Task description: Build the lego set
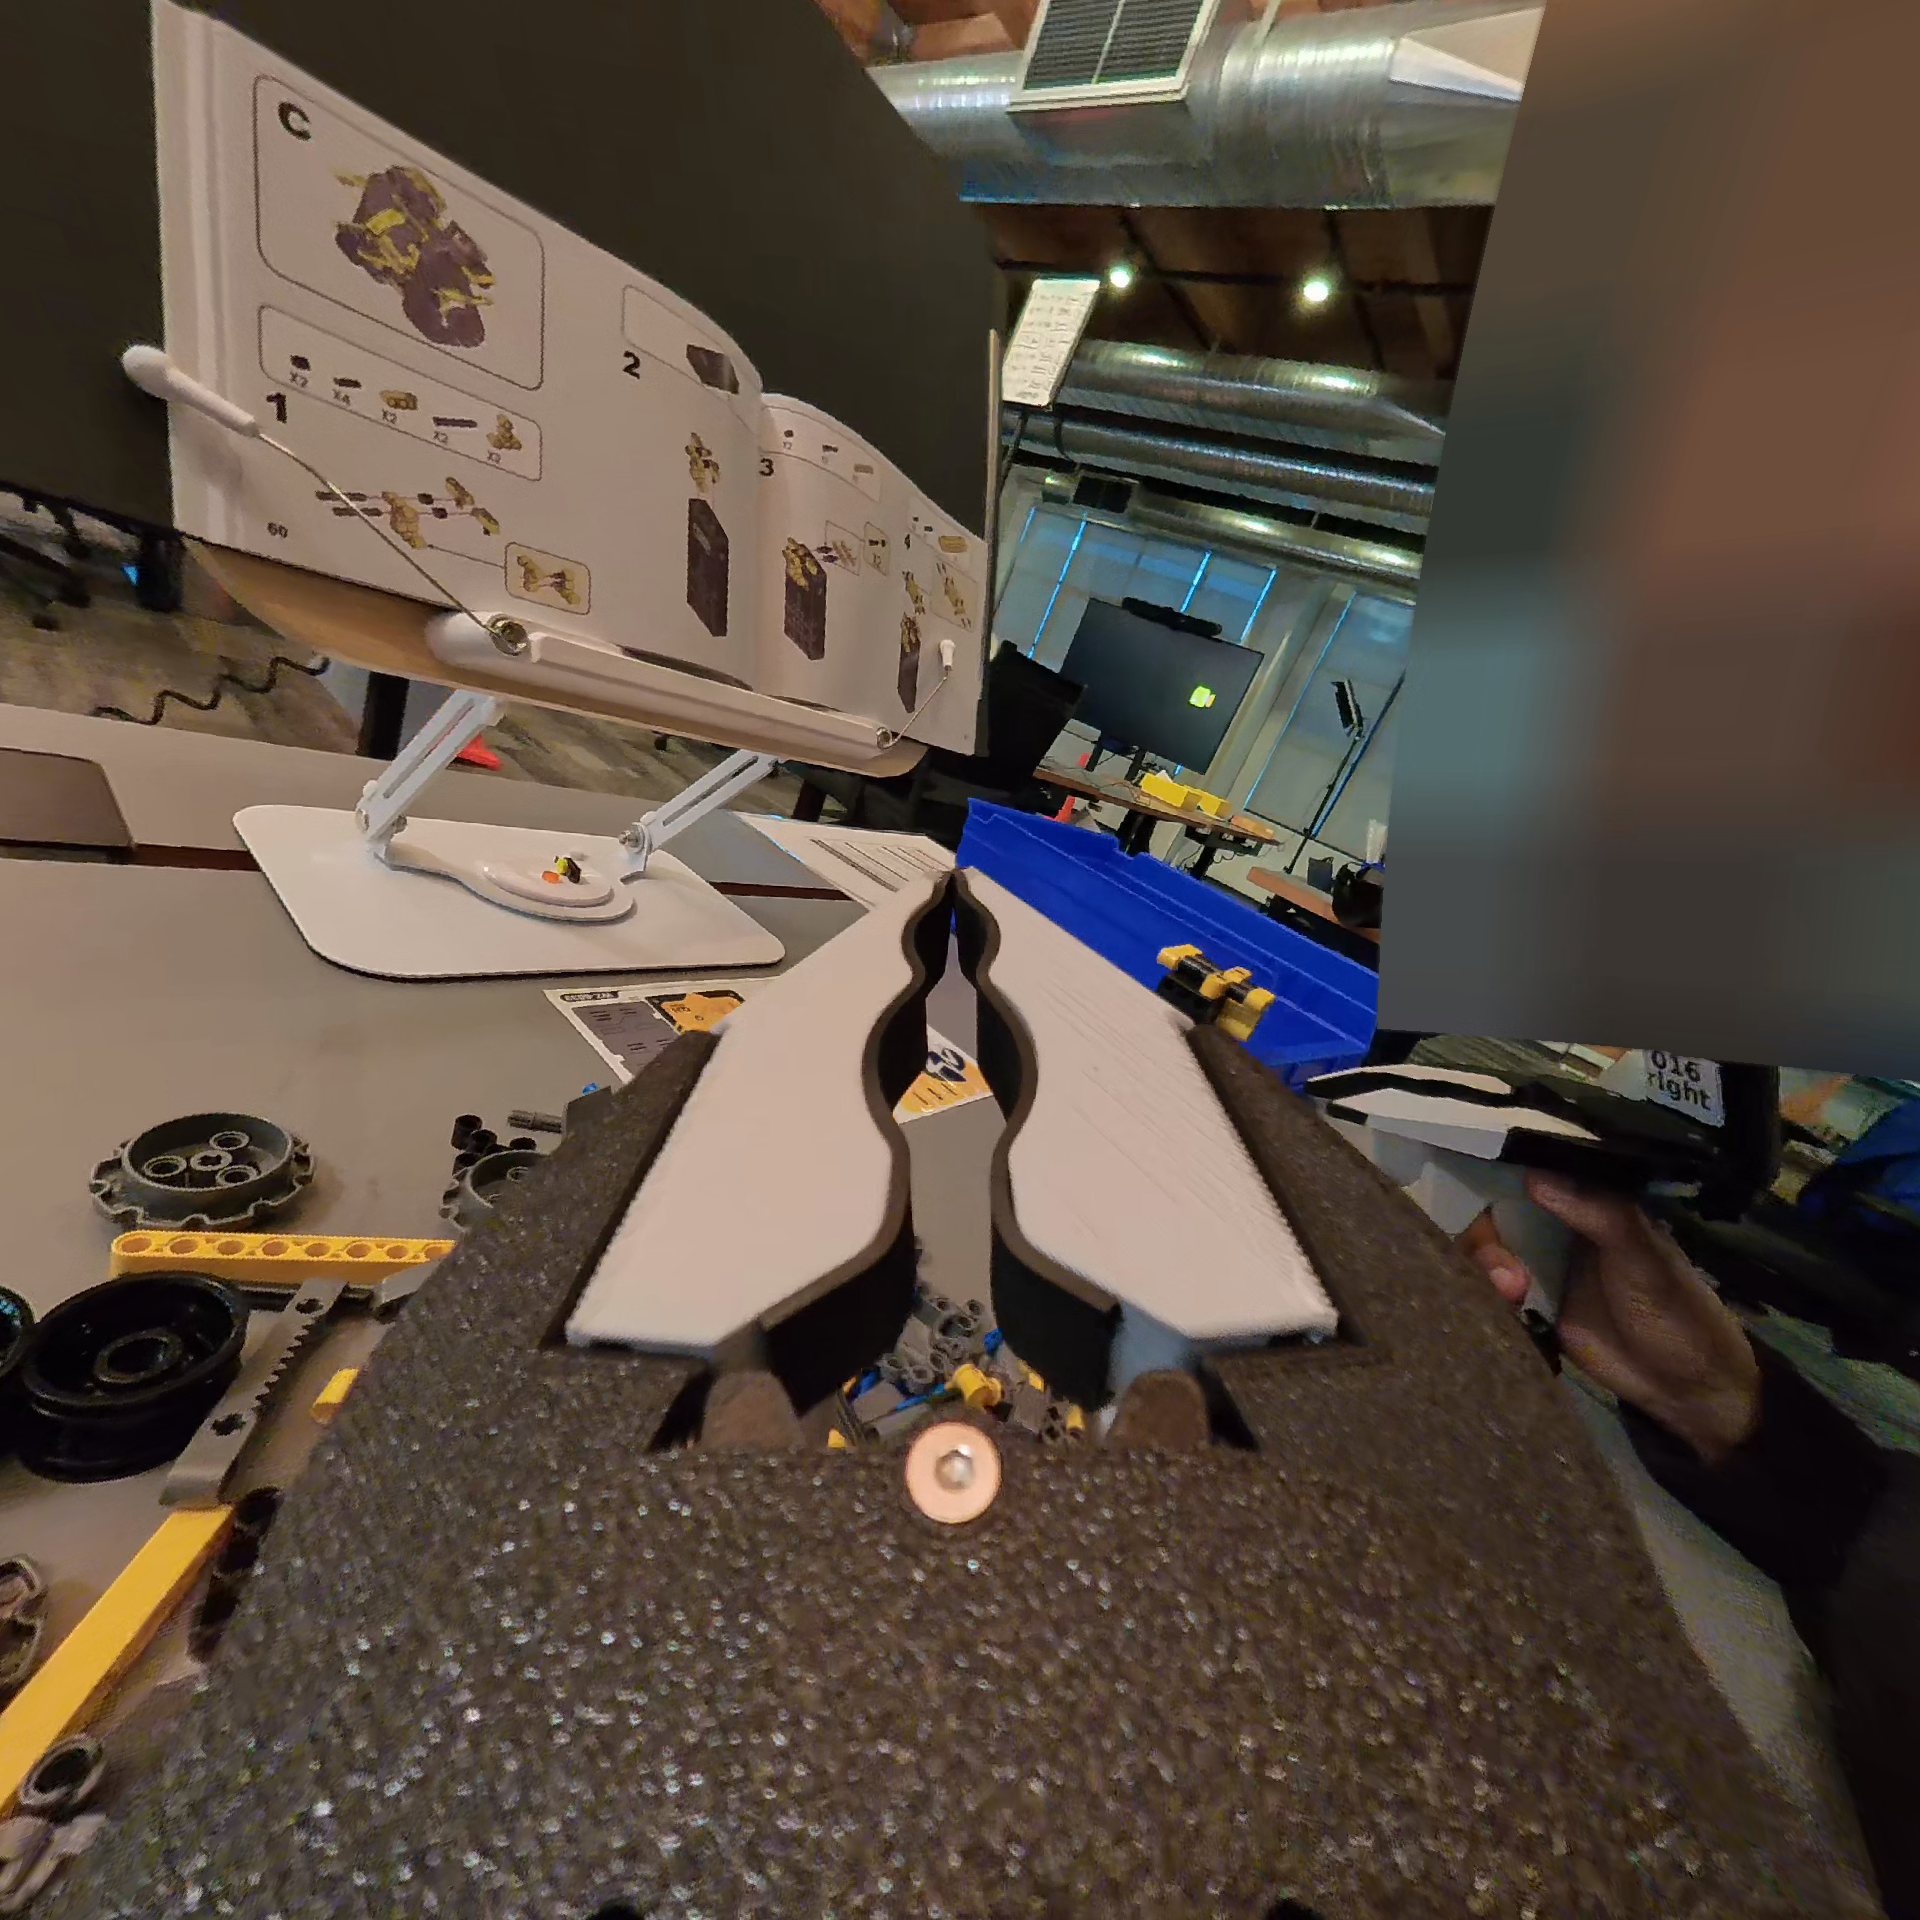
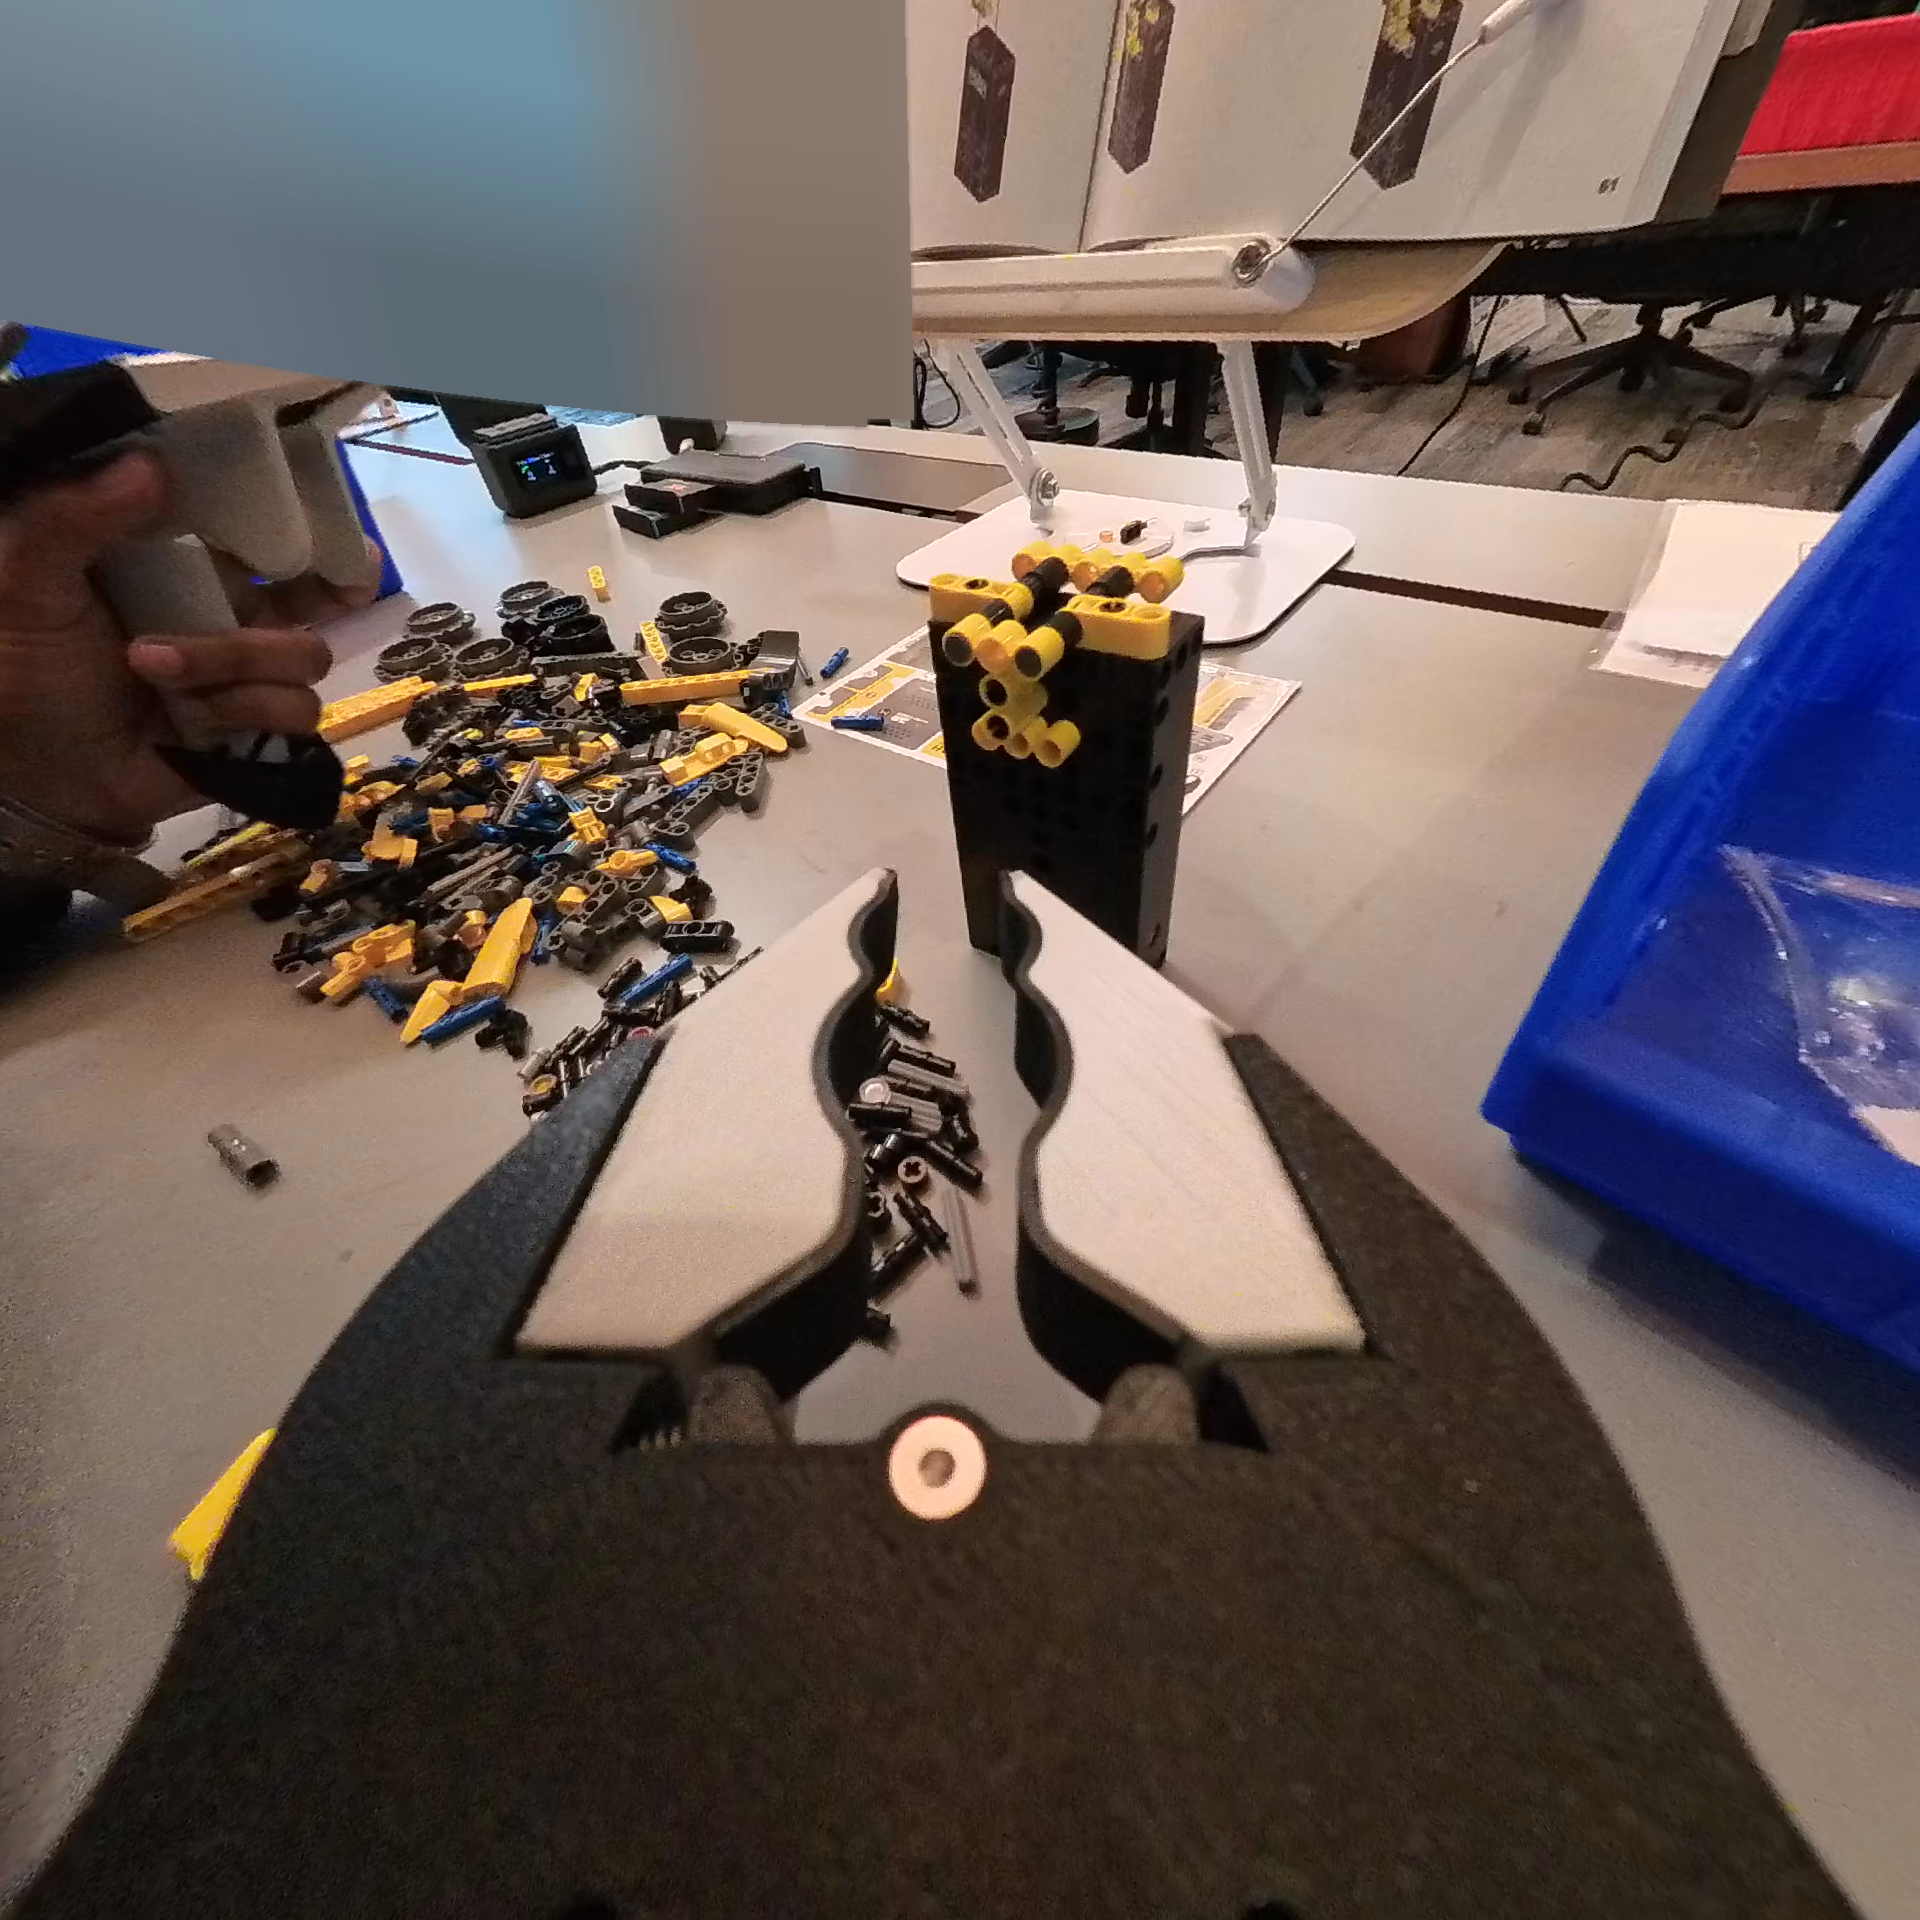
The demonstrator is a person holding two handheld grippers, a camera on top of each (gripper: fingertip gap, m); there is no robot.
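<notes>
Presently, two grippers over a grey table [image 2: 1403,831].

Left gripper [image 1: 951,883]: jaws closed tip to tip, holding nothing, raised above a heap of small black, grey and yellow building pieces [image 2: 540,810]; black wheels [image 1: 130,1361] and a yellow beam [image 1: 270,1252] lie beside it.

Right gripper [image 2: 948,883]: jaws slightly parted, empty, angled down over a scatter of black pins [image 2: 914,1122], tips just short of an upright black block tower [image 2: 1070,790] topped with yellow connectors.

Instruction booklet [image 1: 499,343]: propped on a white stand [image 1: 499,914], likely for easy reading.

Blue bin [image 2: 1714,987]: at the right.
</notes>
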